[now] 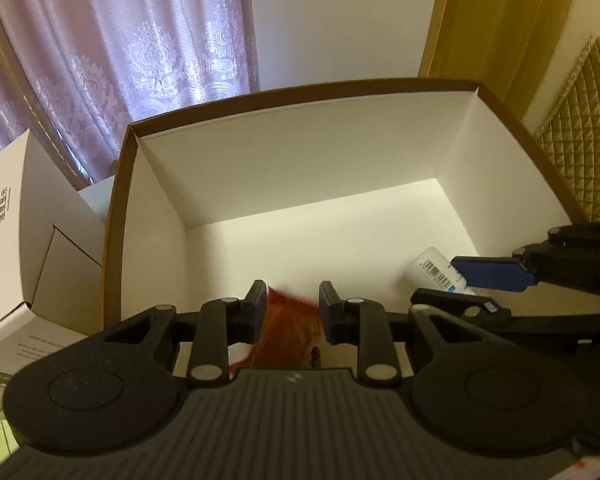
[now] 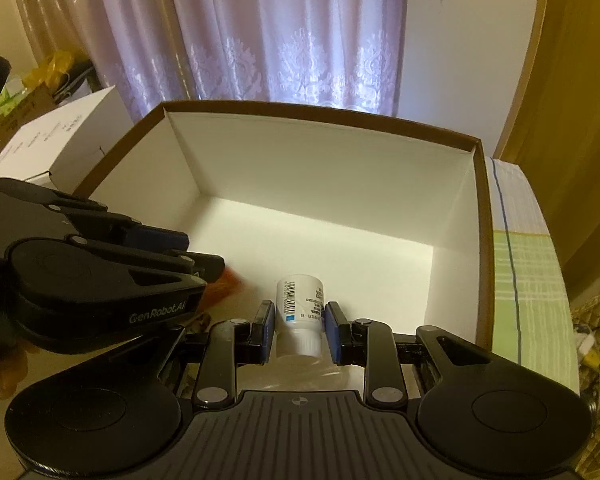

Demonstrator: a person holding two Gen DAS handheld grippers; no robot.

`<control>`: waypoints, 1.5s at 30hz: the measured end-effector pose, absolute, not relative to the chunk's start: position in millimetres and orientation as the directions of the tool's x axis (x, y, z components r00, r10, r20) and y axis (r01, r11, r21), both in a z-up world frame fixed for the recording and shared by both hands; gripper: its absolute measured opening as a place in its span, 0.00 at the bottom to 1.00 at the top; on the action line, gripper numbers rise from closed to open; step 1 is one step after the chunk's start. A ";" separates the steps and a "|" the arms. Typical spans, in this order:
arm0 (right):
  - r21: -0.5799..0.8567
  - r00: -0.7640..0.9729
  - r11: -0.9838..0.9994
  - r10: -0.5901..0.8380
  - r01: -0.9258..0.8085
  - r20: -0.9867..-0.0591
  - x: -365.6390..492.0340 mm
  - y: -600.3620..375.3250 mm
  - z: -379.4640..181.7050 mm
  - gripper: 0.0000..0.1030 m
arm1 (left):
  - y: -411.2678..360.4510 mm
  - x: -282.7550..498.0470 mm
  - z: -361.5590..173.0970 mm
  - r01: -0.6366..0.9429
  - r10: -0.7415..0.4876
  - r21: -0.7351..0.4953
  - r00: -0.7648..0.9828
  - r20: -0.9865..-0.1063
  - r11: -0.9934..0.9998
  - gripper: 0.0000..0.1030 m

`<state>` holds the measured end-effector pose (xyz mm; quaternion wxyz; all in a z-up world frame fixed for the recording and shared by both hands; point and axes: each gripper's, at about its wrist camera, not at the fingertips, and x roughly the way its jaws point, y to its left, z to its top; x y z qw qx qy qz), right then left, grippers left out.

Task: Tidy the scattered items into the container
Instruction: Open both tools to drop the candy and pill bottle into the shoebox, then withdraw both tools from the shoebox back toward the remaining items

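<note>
Left gripper point(image 1: 292, 312): black two-finger tool with blue pads, held over the near edge of the box and pointing forward and slightly down into it. An orange-red, blurred item point(image 1: 288, 328) sits between its pads; the blur hides whether the pads press on it or stand just clear, so grip cannot be told. What the item is cannot be told either.

Right gripper point(image 2: 299, 330): same make, held level beside the left one, over the near right part of the box, pointing inward. Its blue pads stand on either side of a small white plastic bottle point(image 2: 300, 320) with a barcode label and ribbed cap, cap end toward the camera; narrow gaps show on both sides, so whether the bottle is clamped cannot be told. The bottle hangs low inside the box near the front wall.

Container, one: large open cardboard box, brown outside, white inside point(image 2: 380, 172). Its floor shows bare apart from the two items at the near edge.

Count: grippers, two; bottle, one; orange-red item, one.

Surroundings: one smaller white printed carton point(image 1: 20, 240) left of the box; pale lilac patterned curtain point(image 2: 284, 40) behind; green checked cloth point(image 2: 528, 280) under the box's right side.
</note>
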<state>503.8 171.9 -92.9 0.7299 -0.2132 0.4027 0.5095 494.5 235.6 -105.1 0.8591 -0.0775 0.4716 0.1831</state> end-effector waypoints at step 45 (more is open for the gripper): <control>0.163 0.148 0.403 0.637 -0.900 -0.757 452.9 94.8 -37.4 0.97 | 195.8 399.6 -43.4 -0.363 0.302 0.116 0.513 -0.804 0.924 0.85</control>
